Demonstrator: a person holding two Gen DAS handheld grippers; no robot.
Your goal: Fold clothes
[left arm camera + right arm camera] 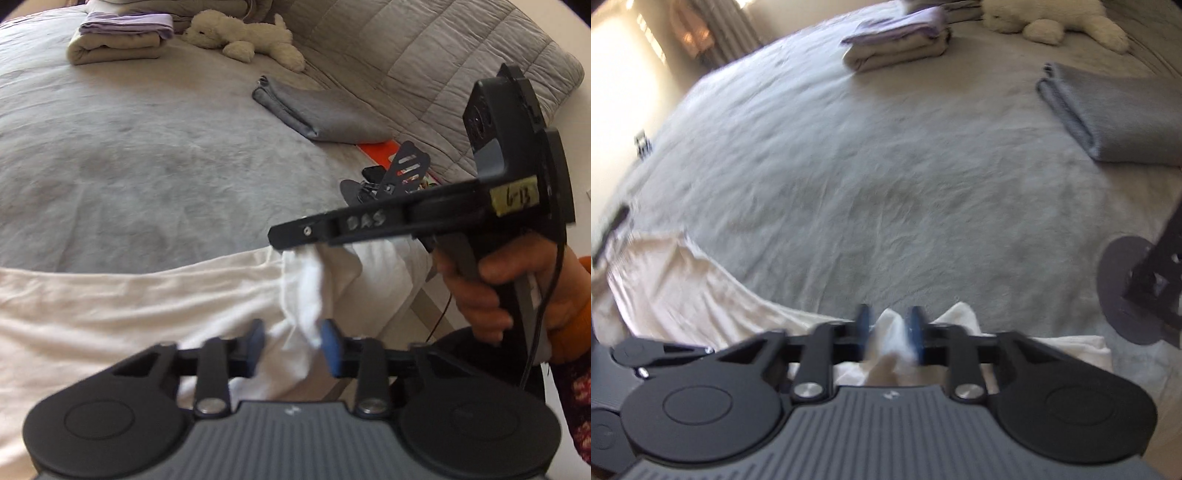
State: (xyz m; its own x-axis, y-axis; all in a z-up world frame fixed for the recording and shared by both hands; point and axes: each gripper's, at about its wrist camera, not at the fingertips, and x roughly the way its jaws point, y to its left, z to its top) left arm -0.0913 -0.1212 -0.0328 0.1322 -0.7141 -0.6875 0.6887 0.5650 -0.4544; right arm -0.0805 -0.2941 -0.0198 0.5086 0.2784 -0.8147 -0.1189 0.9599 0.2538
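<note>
Your right gripper has its jaws clamped on a bunched fold of the white cloth at the bed's near edge. Your left gripper holds its jaws narrow around the same cloth just beside it. Folded stacks lie far behind.

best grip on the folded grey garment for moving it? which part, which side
Take the folded grey garment at its thick folded edge, the end facing the stuffed toy. The layers stack there, so one pinch catches all. Probably come in low from that end, one finger sliding under against the bed.
</note>
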